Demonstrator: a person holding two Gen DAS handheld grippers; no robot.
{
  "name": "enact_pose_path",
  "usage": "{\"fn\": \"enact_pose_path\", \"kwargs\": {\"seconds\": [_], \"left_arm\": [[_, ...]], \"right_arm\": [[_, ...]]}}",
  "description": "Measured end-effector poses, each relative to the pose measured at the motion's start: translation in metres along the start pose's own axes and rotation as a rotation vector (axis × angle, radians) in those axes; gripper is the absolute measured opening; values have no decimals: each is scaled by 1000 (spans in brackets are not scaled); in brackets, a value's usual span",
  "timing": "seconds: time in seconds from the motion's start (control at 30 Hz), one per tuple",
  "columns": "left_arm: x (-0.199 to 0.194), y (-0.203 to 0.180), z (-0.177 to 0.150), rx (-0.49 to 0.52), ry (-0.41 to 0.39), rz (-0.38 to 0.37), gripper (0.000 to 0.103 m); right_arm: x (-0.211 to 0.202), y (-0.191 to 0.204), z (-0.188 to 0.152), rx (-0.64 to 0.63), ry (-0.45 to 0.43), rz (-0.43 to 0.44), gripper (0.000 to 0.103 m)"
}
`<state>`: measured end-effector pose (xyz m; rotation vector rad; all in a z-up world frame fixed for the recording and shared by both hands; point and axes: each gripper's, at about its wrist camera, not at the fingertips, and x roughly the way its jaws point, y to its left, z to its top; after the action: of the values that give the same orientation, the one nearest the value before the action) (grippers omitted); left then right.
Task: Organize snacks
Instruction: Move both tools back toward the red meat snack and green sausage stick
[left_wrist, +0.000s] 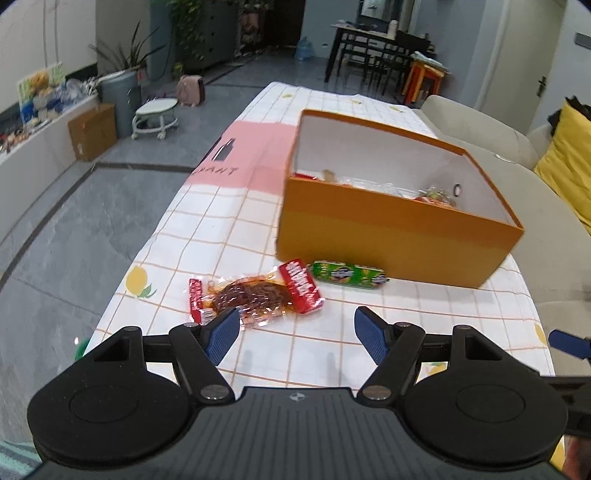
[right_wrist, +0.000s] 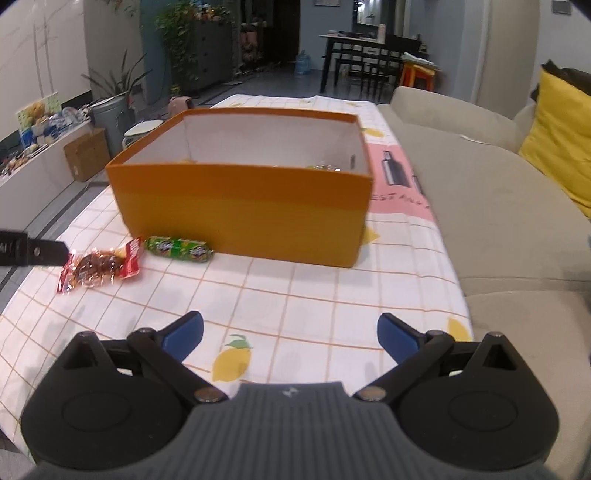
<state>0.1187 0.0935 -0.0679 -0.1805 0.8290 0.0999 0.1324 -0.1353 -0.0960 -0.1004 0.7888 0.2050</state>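
Observation:
An open orange box with a white inside stands on the checked tablecloth and holds several snack packets. In front of its near wall lie a green sausage-shaped snack and a clear packet of red spicy strips with red ends. My left gripper is open just short of the red packet, nothing between its blue pads. My right gripper is open over bare cloth, well to the right of both snacks. One finger of the left gripper shows at the left edge of the right wrist view.
The table has its left edge close beside the red packet, with grey floor below. A beige sofa with a yellow cushion runs along the table's right side. A cardboard box, a stool and plants stand on the floor at the far left.

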Motion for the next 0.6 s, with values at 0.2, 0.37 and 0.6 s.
{"fn": "enact_pose_path", "kwargs": {"seconds": [0.2, 0.37, 0.6], "left_arm": [[16, 24, 11, -99, 38, 43, 82], [38, 44, 25, -112, 65, 78, 82], [64, 51, 35, -104, 34, 45, 80]], "right_arm": [[22, 19, 8, -6, 24, 77, 97], [46, 46, 23, -74, 8, 123, 91], [86, 69, 45, -180, -19, 189, 79]]}}
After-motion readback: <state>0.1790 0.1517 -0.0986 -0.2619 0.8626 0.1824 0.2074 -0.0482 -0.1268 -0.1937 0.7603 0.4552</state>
